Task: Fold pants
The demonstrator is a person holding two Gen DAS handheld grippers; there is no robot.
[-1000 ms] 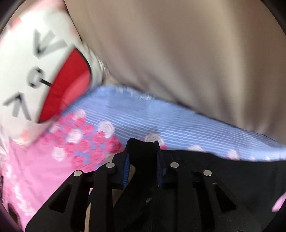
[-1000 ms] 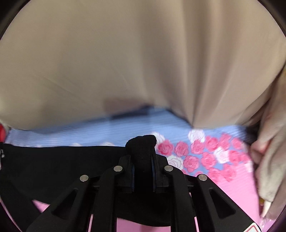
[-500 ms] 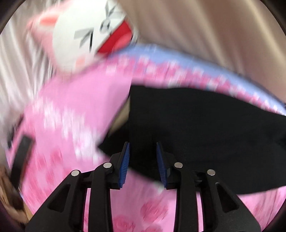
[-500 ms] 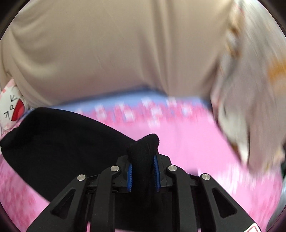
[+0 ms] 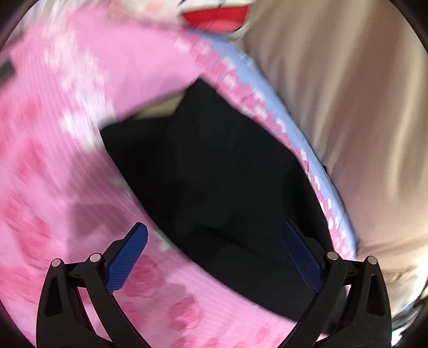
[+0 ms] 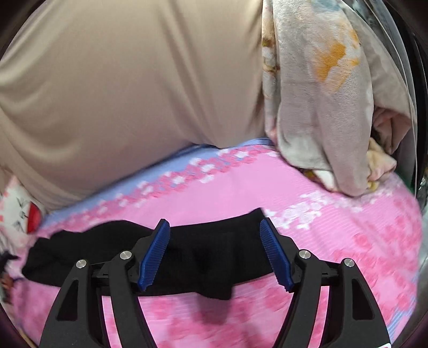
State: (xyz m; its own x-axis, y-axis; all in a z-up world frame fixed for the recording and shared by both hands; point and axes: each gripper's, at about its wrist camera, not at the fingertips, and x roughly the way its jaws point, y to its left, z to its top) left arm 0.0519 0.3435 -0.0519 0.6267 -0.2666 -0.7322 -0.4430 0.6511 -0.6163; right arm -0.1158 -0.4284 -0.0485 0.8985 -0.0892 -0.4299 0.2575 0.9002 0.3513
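Observation:
The black pants (image 5: 214,174) lie folded on a pink flowered bedsheet (image 5: 53,160). In the left wrist view my left gripper (image 5: 214,251) hovers over their near edge, its jaws opening wide, blue pads clear of the cloth. In the right wrist view the pants (image 6: 112,249) stretch as a black band across the sheet (image 6: 334,241). My right gripper (image 6: 214,251) is above the band's right end, jaws opening, and the fabric lies beneath and between the pads without being pinched.
A beige curtain (image 6: 133,80) hangs behind the bed. A crumpled patterned blanket (image 6: 321,93) is heaped at the back right. A white plush with a red mouth (image 5: 214,16) sits at the bed's far corner. The sheet has a blue striped border (image 6: 160,166).
Both grippers were shut on black fabric and carried it across the bed. Both have let go and opened, and the pants now lie on the sheet. The left view rolled.

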